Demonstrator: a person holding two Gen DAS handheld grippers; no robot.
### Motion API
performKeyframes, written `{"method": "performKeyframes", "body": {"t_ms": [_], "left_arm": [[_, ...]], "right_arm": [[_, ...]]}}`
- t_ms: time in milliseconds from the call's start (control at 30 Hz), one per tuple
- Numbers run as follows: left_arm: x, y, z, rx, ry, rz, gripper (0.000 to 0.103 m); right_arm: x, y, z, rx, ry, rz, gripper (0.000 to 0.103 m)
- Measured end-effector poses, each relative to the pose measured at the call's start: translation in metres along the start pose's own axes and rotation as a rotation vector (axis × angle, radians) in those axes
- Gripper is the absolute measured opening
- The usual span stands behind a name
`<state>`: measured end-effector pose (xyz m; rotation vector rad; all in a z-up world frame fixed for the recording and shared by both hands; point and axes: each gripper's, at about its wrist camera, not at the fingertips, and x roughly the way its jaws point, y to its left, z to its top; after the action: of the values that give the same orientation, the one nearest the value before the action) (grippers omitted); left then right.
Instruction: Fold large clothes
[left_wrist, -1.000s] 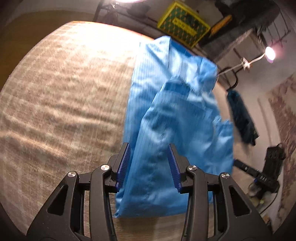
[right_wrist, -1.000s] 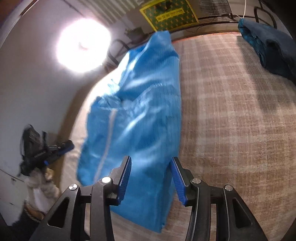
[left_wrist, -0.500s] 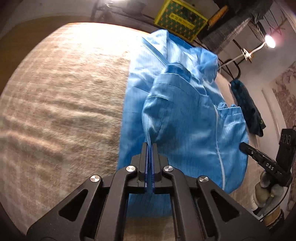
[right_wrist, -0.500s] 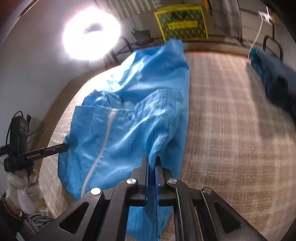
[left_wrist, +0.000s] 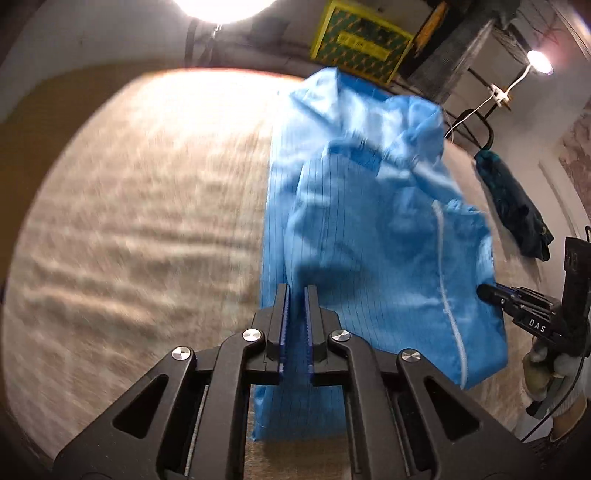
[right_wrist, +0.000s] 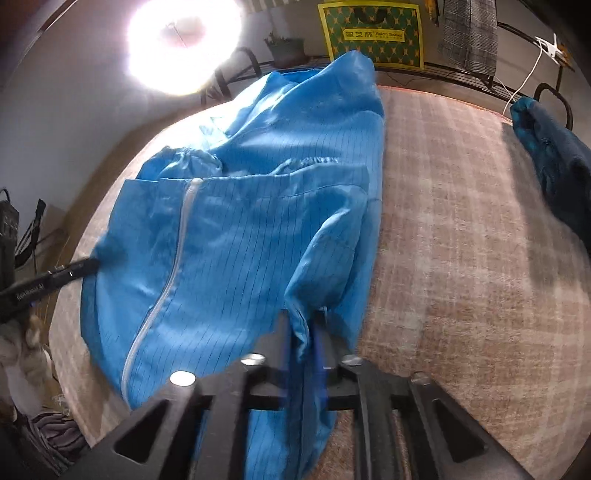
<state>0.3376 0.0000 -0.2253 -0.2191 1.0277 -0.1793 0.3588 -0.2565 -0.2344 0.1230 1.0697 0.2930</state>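
While both grippers pinch a raised edge of the blue garment (left_wrist: 373, 236) above the woven mat (left_wrist: 129, 229), the left gripper (left_wrist: 296, 295) shows a narrow gap between its pads with cloth running into it, and the right gripper (right_wrist: 303, 328) is nearly closed on a gathered fold, so either thin bite could slip during the lift. If one side drops, the zipper (right_wrist: 177, 251) panel would likely sag and the fold land crooked. No container holding anything is visible; a dark garment (right_wrist: 554, 162) lies well apart at the mat's edge.
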Motion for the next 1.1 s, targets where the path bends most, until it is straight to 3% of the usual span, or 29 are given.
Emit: {"method": "performKeyframes", "body": {"t_ms": [200, 367, 500, 700, 900, 1100], "left_arm": [[-0.02, -0.018, 0.049, 0.084, -0.087, -0.074, 0.004], [0.014, -0.032, 0.093, 0.149, -0.036, -0.149, 0.004], [0.05, -0.046, 0.123, 0.271, -0.04, -0.11, 0.004], [0.094, -0.053, 0.161, 0.273, -0.043, -0.157, 0.004], [0.124, -0.085, 0.169, 0.327, -0.042, -0.258, 0.004], [0.167, -0.104, 0.17, 0.357, 0.014, -0.226, 0.004]], "right_arm": [[-0.037, -0.02, 0.022, 0.044, -0.109, 0.087, 0.026], [-0.037, -0.036, 0.07, 0.041, -0.179, 0.126, 0.03], [-0.008, -0.045, 0.108, 0.007, -0.169, 0.109, 0.022], [0.046, -0.046, 0.145, -0.031, -0.131, 0.17, 0.02], [0.094, -0.048, 0.183, -0.05, -0.11, 0.163, 0.019], [0.137, -0.069, 0.23, 0.019, -0.103, 0.172, 0.016]]}}
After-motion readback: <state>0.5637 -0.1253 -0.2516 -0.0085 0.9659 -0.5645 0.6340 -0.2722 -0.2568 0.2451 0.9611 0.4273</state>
